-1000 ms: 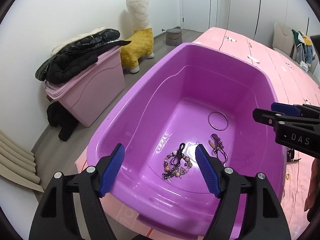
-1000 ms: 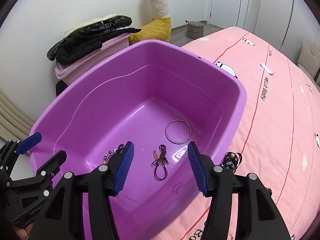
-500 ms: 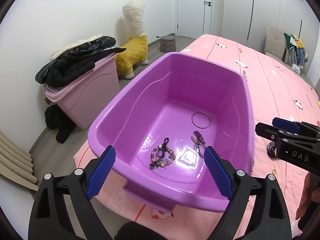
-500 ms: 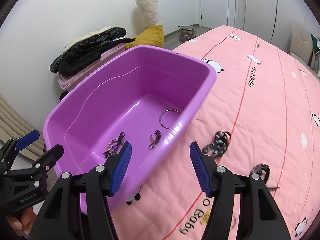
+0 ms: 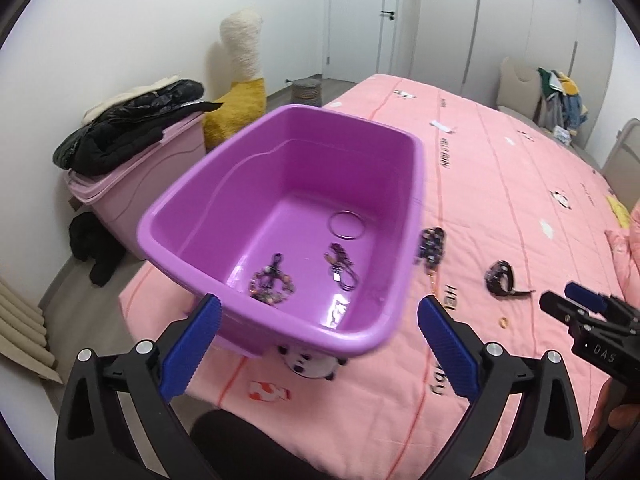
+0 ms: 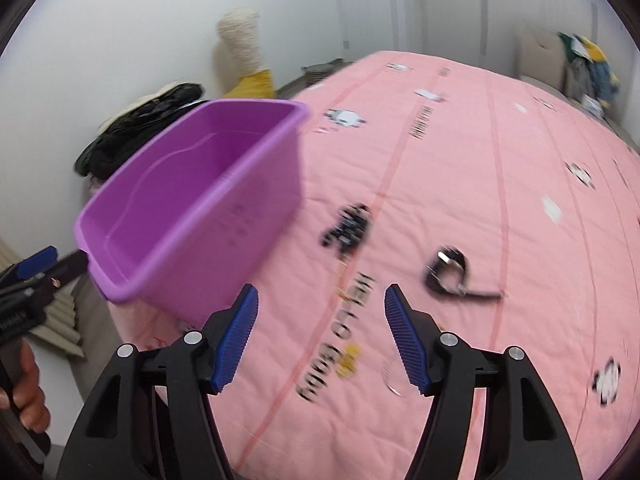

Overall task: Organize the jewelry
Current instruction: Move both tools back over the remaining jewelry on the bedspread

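A wide bed covered by a pink quilted bedspread (image 5: 500, 184) printed with pandas and lettering was seen, and a deep purple plastic tub (image 5: 408, 216) was stood near its left front corner. Compared with a second before, both views had been drawn back and off the tub, the right one swung out over the open bedspread.

Three pieces lay on the tub floor: a thin metal bangle (image 5: 346, 224), a dark corded pendant (image 5: 341, 266) and a beaded purple bracelet (image 5: 272, 286). Outside, a dark beaded bracelet (image 6: 349, 227) lay just beside the tub's right wall, a black strapped watch (image 6: 451, 272) farther right, and a small orange ring (image 5: 503, 322) nearer the front edge.

The left gripper (image 5: 319, 346) was held before the tub with its jaws still widening, nothing between them. The right gripper (image 6: 321, 340) was aimed toward the loose pieces, jaws spread and empty. It was judged that a drop had been finished and the next pickup from the bedspread begun.
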`<state>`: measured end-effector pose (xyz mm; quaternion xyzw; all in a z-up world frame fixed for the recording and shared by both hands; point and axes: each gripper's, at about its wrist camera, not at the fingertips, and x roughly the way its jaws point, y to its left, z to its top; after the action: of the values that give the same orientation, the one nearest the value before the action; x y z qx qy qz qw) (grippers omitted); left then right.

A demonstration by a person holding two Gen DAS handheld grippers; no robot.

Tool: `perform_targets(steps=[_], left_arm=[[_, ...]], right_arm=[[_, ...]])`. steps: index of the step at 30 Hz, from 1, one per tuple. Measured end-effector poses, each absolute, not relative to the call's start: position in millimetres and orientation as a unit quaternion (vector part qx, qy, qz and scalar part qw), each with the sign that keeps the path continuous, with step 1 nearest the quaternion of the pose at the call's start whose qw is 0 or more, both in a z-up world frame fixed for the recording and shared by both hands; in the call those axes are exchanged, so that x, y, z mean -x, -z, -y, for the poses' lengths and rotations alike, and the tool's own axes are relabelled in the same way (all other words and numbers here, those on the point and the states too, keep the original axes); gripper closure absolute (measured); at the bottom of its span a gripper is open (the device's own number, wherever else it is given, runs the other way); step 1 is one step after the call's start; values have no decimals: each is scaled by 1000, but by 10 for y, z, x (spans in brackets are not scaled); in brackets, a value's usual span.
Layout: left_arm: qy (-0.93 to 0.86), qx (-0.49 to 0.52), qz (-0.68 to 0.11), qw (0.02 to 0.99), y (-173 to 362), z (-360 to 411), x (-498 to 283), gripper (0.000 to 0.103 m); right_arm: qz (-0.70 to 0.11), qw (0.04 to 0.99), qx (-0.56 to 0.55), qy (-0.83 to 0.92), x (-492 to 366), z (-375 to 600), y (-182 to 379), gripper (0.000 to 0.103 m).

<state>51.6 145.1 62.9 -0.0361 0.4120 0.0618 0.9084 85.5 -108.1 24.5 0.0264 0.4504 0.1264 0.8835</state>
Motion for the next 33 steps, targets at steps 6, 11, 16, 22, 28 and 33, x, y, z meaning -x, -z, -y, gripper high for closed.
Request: perform_targets(steps=[6,11,16,22,28,33], left_arm=[[-37,25,-419,907,-432,-1083,-385,6],[-7,28,-433,901,-173,-784,-310,6],[14,30,-443,896,150,-491,-275,6],[19,4,-457,889,557,-236,-367,6],[15,-15,-470,883,896,-109,-584,6],[17,-29,-476,879,1171,-58,-742,6]], right_arm=[[-459,884,-46,-78,-458,1648,23,39],[-469,879,-64,-49,-242,1978,296,39],[-471,879,-70,-38,-139,2126,579,39],[-480,873,-73,-50,-206,2050,951,39],[-484,870,-76,-56,-395,1883,1226,39],[-491,866,-66,-65,-551,1766,1432,39]])
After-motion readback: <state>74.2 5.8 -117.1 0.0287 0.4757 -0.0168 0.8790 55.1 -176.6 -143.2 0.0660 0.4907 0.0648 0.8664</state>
